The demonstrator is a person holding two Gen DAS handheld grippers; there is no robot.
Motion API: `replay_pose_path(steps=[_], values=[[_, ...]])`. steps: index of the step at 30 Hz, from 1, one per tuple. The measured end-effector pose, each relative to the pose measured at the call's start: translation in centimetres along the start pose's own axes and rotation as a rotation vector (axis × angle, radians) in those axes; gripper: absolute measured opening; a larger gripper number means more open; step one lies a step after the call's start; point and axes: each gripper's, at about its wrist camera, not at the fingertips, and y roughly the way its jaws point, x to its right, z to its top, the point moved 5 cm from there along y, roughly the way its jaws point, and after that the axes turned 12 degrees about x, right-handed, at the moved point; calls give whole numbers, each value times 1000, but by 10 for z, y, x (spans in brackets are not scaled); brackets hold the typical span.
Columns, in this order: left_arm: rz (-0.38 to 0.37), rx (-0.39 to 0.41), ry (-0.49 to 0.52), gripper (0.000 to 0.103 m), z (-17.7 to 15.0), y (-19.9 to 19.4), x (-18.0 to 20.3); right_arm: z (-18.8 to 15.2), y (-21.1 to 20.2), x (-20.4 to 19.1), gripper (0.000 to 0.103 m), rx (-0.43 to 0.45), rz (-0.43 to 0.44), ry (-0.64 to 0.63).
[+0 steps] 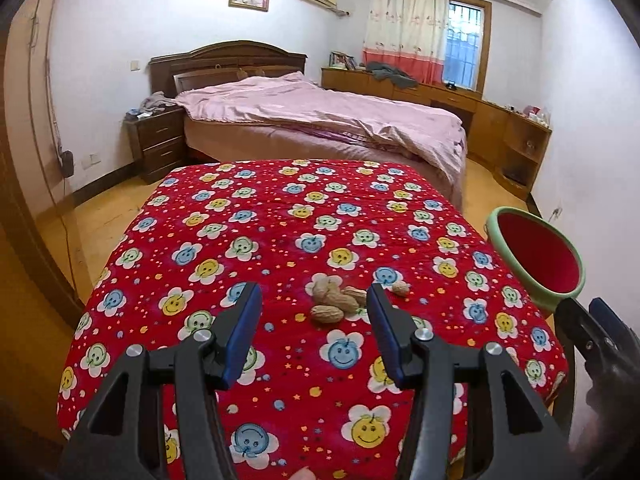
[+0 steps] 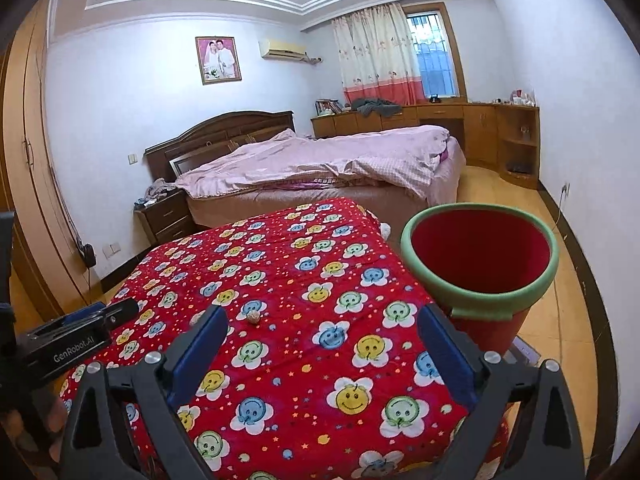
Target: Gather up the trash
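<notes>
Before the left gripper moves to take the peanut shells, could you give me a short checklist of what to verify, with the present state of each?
1. Left gripper jaws empty and apart: ok.
2. Tan peanut shells lie just ahead between the jaws, on the red smiley-flower cloth: ok.
3. Red bucket with green rim stands upright at the table's right edge, mouth open: ok.
4. Right gripper empty, jaws wide: ok.
5. One stray shell apart from the pile: not ok.
6. Shells whole or broken: cannot tell.
</notes>
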Motion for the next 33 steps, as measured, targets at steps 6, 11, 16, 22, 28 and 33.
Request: replay_pose_path(steps=[6, 11, 16, 22, 28, 33], values=[[20, -2, -5, 55, -5, 5, -3, -6, 2, 1, 98, -13, -2, 13], [26, 4, 2, 55, -7, 6, -3, -9, 5, 2, 98, -24, -3, 19], [28, 5, 3, 55, -7, 7, -3, -11, 6, 3, 98, -29, -2, 22], [28, 5, 4, 55, -7, 7, -3, -11, 6, 3, 98, -29, -5, 25], [26, 7, 2, 55, -7, 6, -3, -11, 6, 4, 98, -28, -3, 24], [26, 6, 3, 55, -7, 6, -2, -11, 7, 4, 98, -29, -3, 24]])
